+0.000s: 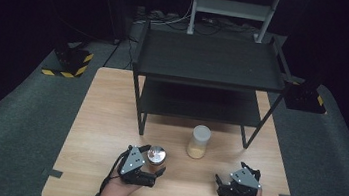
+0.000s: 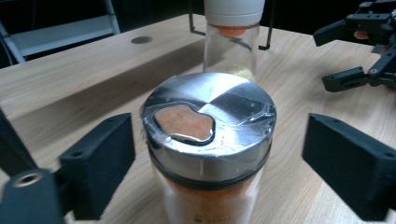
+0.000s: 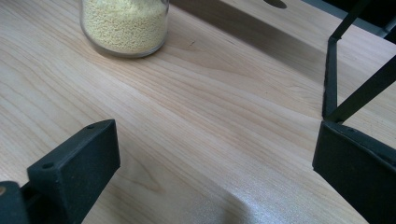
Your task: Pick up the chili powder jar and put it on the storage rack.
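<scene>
A: Where is the spice jar [image 1: 157, 155] with the steel lid?
B: Standing upright on the desk [image 1: 104, 119], near its front edge and left of centre; the left tongs [image 1: 153, 163] straddle it, one jaw on either side.
A: Are they clamped on it?
B: No; in the left gripper view the jar [image 2: 208, 149] sits between the jaws with a gap on both sides, so the pads are off the glass; the tongs are apart around it.
A: What's inside?
B: Orange powder; the lid is taped over with clear film, and an orange patch shows through its opening.
A: And the other jar?
B: A clear jar [image 1: 199, 142] with a white cap and yellow grains at the bottom; it stands farther back, just in front of the black shelf rack [image 1: 210, 67], to the right of the first.
A: The right tongs [image 1: 230, 181]?
B: Low over the desk near the front right, well apart from both jars; jaws wide, nothing between them but bare wood.
</scene>
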Demonstrator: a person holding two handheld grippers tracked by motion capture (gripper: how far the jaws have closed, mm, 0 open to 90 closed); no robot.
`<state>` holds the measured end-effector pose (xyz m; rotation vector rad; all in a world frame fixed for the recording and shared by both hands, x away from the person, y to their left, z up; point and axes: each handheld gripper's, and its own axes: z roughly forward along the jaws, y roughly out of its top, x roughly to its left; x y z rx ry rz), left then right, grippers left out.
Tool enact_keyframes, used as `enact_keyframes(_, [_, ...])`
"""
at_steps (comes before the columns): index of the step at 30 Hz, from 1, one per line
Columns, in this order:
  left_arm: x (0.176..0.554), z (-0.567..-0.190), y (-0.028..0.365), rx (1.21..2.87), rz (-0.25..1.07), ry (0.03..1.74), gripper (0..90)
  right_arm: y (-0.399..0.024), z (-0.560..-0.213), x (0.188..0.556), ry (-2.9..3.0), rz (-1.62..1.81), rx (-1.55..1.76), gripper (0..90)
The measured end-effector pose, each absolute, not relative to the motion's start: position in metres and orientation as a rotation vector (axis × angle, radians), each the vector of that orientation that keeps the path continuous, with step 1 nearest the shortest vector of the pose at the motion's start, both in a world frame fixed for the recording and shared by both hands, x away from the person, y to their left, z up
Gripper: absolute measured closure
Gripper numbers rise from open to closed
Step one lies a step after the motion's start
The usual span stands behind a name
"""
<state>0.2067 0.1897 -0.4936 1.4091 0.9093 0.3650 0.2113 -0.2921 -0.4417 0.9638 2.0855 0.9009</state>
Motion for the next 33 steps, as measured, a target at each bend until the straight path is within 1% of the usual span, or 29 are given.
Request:
enact_keyframes(3, [0.2081, -0.4941, 0.1896, 1.421, 0.373, 0.898, 17.5, -0.2922, -0.4417, 0.2113, 2.085, 0.902, 0.965, 0.0])
enact_keyframes(4, [0.2084, -0.4945, 0.1895, 1.418, 0.375, 0.897, 17.5, -0.2922, -0.4417, 0.2113, 2.085, 0.902, 0.966, 0.0])
enact_keyframes(5, [0.2086, -0.4947, 0.1894, 1.416, 0.375, 0.897, 20.3, -0.2925, -0.4417, 0.2114, 2.085, 0.903, 0.965, 0.0])
enact_keyframes(8, [0.2091, -0.4955, 0.1892, 1.402, 0.377, 0.899, 24.8, -0.2926, -0.4417, 0.2114, 2.085, 0.905, 0.967, 0.0])
enact_keyframes(15, [0.21, -0.4971, 0.191, 1.391, 0.375, 0.901, 30.7, -0.2929, -0.4417, 0.2115, 2.085, 0.905, 0.967, 0.0])
enact_keyframes(22, [0.212, -0.4979, 0.1912, 1.356, 0.346, 0.929, 33.0, -0.2927, -0.4417, 0.2114, 2.085, 0.905, 0.966, 0.0])
enact_keyframes(33, [0.2079, -0.4968, 0.188, 1.354, 0.374, 0.93, 34.6, -0.2935, -0.4416, 0.2115, 2.086, 0.909, 0.967, 0.0])
